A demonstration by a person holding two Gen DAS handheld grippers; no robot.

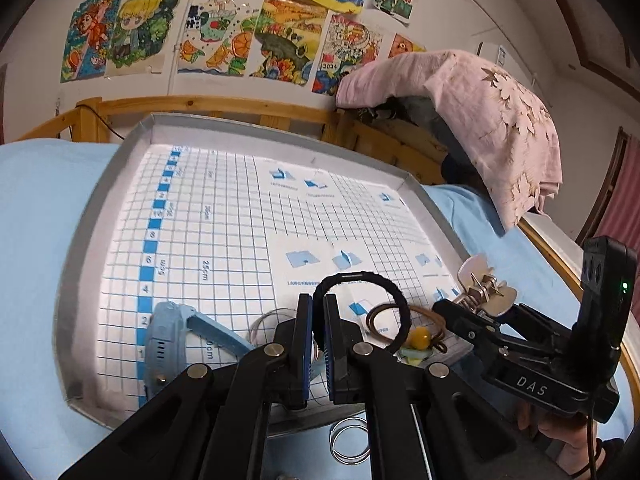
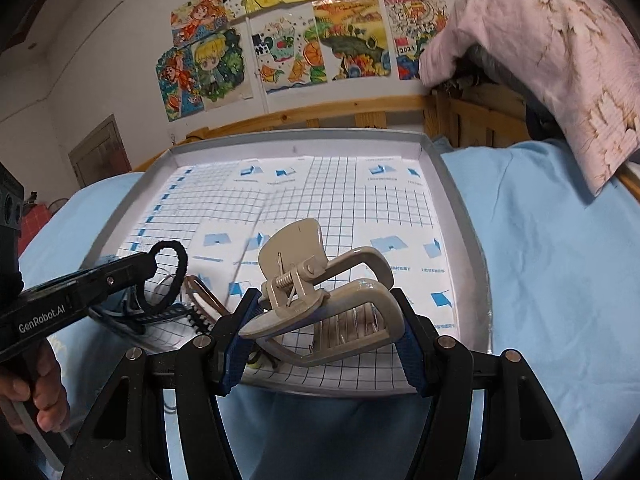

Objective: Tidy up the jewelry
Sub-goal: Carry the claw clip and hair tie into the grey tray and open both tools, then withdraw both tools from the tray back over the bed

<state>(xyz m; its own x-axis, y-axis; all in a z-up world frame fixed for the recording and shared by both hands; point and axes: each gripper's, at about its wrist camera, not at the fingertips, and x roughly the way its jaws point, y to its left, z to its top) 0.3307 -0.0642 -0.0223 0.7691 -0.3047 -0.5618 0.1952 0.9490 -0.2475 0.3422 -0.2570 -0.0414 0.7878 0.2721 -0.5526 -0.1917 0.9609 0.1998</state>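
Between my left gripper's (image 1: 318, 326) narrow-pinched pads hangs the black hair tie (image 1: 360, 304); my right gripper (image 2: 324, 320), half spread, clamps the beige claw clip (image 2: 320, 292) across its width. Both ride above the near edge of the gridded tray (image 2: 464, 208). I'd carry each forward to bare grid, apart from the bracelets below, lowering before releasing.

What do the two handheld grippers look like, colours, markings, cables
Both are black plastic with silver pivot rivets and blue ridged finger pads. The left gripper reads GenRobot.AI in white along its side. The right gripper reads DAS in white, carries a black block with a green light, and trails a black cable.
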